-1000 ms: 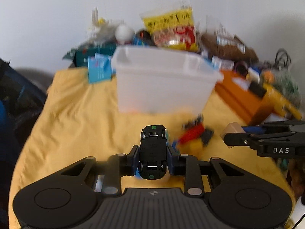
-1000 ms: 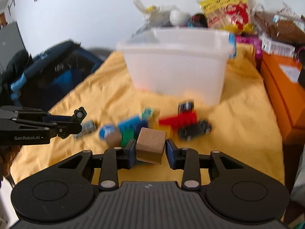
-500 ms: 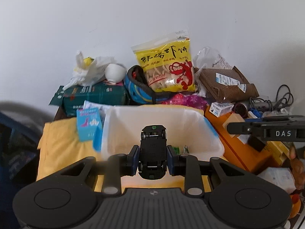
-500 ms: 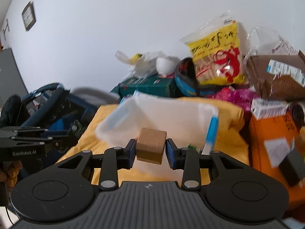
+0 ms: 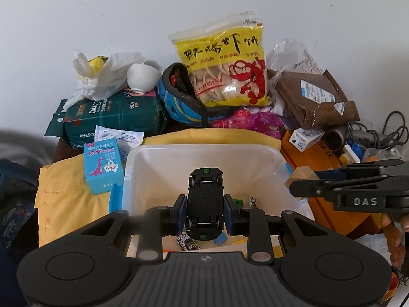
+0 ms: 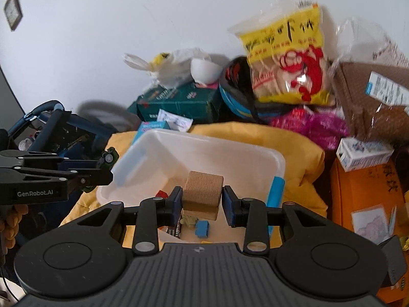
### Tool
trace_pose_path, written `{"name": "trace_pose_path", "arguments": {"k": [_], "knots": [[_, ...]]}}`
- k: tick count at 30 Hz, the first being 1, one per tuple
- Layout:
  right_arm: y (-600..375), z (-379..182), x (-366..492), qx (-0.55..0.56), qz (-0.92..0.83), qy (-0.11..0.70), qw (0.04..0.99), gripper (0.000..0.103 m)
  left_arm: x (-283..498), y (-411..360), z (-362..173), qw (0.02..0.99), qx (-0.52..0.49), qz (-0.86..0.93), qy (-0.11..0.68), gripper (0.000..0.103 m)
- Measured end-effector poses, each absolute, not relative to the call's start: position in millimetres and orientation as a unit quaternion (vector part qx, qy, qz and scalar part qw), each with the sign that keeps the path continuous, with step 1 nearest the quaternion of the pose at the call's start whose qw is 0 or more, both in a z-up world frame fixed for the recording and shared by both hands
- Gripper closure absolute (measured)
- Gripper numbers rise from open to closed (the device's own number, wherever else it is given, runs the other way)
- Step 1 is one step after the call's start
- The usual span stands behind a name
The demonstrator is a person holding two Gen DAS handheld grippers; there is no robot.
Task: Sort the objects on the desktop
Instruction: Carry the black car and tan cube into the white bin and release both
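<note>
Drop step: left gripper pinches black toy car, right gripper pinches tan wooden cube. Both hang over translucent white plastic bin; I'd lower inside its rim, then release one at a time.

Black tongs with blue pads, silver screws.

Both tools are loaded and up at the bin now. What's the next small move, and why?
Probably open the left tool and let the black toy car drop. It is held over the open white bin, which already holds small toys. The right tool holds the wooden block over the same bin and could release next.
</note>
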State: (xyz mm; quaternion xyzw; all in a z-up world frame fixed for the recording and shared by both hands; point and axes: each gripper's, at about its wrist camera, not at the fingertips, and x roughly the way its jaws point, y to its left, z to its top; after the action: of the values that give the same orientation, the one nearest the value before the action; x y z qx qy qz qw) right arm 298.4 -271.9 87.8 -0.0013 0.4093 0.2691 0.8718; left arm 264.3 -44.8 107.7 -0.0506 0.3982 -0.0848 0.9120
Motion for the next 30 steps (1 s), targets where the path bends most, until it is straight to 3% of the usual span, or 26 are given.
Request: {"name": "trace_pose_path", "arguments": {"k": [7,9,10,11,20,23,30], "knots": [[-261,72,317,-0.023,0.257,0.444,0.858,0.065,280,-48,100,0.902,-0.049,-0.085,0.42,0.066],[-259,71,320,-0.033,0.248,0.439,0.863,0.058,283,-46,96,0.901,-0.052,-0.071,0.425,0.038],[-259,71,320,-0.035,0.245,0.433,0.866,0.052,281,-45,94,0.904,-0.052,-0.063,0.42,0.037],[-258,72,320,-0.036,0.245,0.426,0.87,0.045,279,-43,92,0.906,-0.053,-0.058,0.417,0.037],[-261,66,257,-0.059,0.289,0.363,0.884,0.043,188,-16,52,0.928,-0.004,-0.059,0.369,0.036],[-267,45,219,-0.064,0.304,0.346,0.885,0.03,147,-5,16,0.92,-0.001,-0.061,0.386,0.036],[-269,-32,149,-0.079,0.303,0.407,0.858,0.033,87,3,-55,0.897,0.013,-0.036,0.441,0.036]]}}
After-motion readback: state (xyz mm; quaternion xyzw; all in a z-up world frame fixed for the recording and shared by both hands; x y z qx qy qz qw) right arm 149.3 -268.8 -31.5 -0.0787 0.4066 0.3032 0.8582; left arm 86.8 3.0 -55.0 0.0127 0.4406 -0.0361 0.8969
